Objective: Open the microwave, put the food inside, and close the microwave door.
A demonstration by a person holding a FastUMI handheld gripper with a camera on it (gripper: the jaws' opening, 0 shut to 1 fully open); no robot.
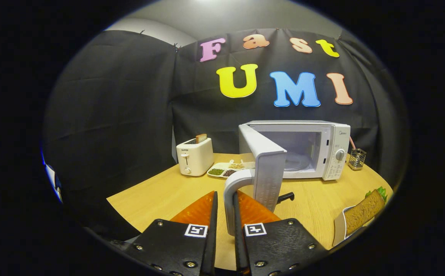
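Gripper view, hand-held gripper (225, 209) closed narrow on the grey door handle (230, 199), both fingers pressing it, microwave (324, 147) at 12 o'clock with door (266, 168) swung open, sandwich (364, 211) on white plate (338, 230) at 3 o'clock on bench (161, 195), toaster (194, 156) at 10 o'clock.

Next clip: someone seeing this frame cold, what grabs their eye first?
Most striking is the white microwave door, swung wide open toward the camera, with its pale curved handle gripped between the fingers of the hand-held gripper. Behind it the white microwave shows an empty cavity on the light wooden table. To the right of the fingers a brown-bread sandwich with green lettuce waits on a white tray.
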